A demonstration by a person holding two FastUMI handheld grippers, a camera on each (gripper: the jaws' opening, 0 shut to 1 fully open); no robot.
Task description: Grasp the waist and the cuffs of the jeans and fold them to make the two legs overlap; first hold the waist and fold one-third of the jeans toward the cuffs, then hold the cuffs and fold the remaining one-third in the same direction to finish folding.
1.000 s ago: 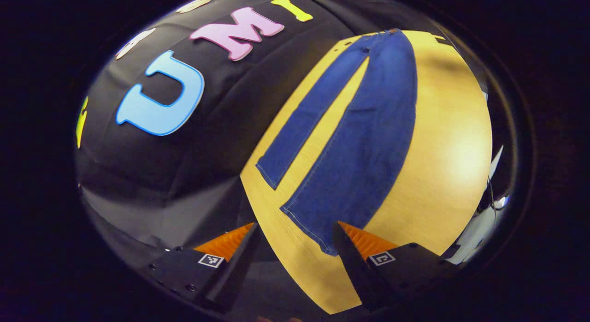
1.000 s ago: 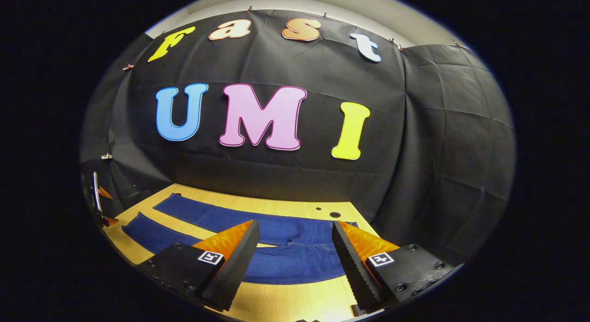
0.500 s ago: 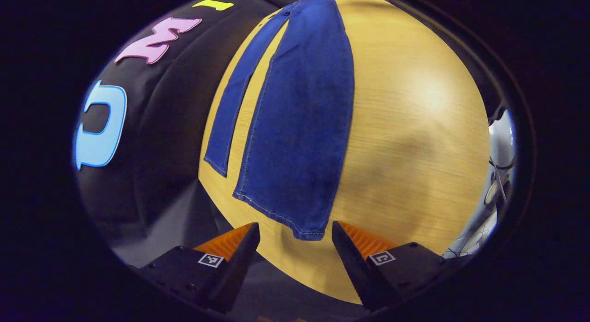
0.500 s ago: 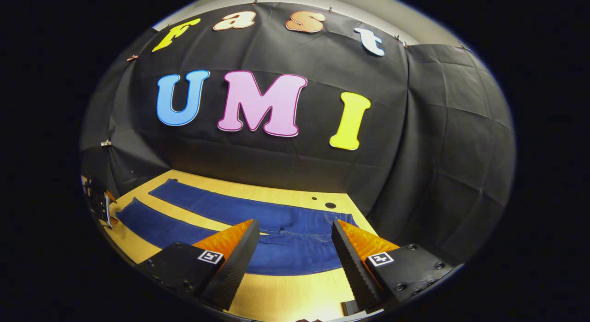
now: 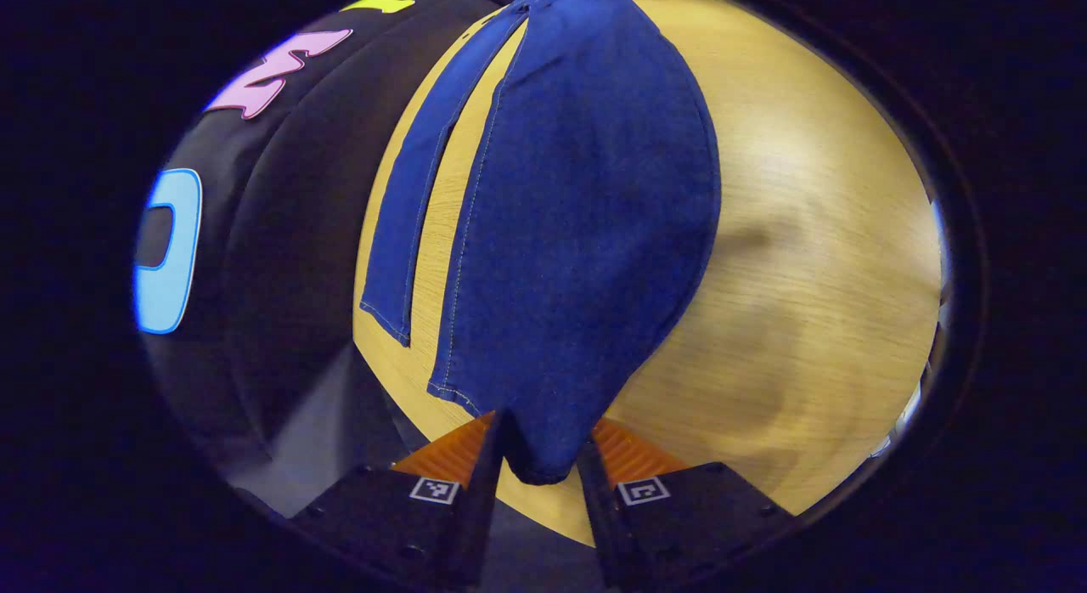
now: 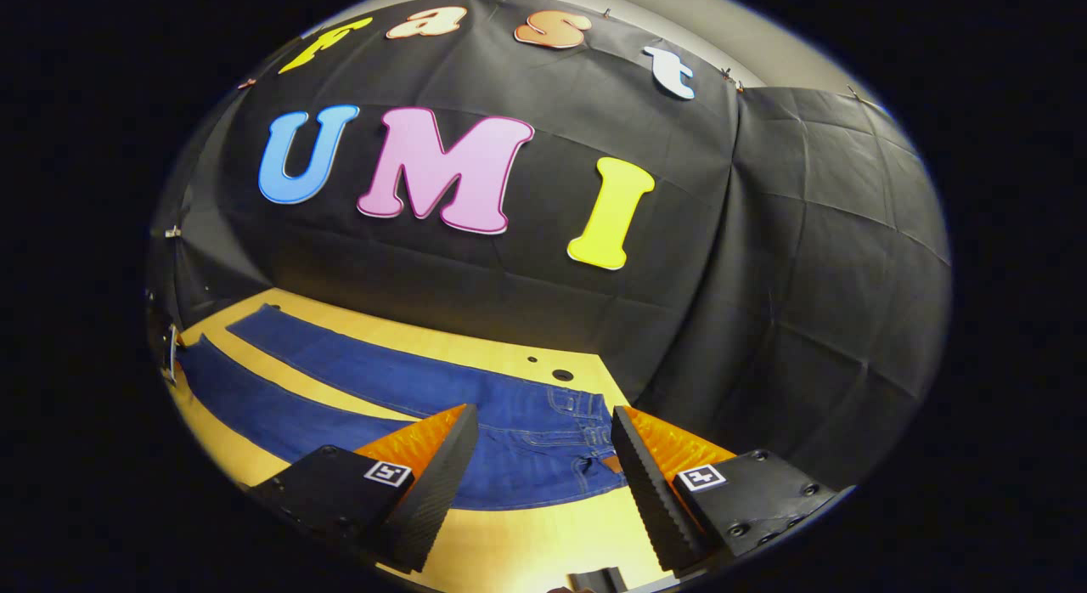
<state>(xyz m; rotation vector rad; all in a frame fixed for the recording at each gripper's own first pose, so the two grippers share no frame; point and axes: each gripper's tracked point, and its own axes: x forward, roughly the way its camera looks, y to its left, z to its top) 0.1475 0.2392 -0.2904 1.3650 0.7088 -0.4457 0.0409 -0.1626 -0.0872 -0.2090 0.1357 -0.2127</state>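
jeans [image 5: 586, 219]: flat on wooden table [image 5: 815, 262], legs apart, waist at 6 o'clock in right gripper view
left gripper [image 5: 541, 457]: fingers closed around near cuff corner, likely pinching it
right gripper [image 6: 543, 457]: fingers spread, above waist

The left gripper [image 5: 541, 457] pinches the near cuff of the jeans [image 5: 586, 219] on the table [image 5: 815, 262].
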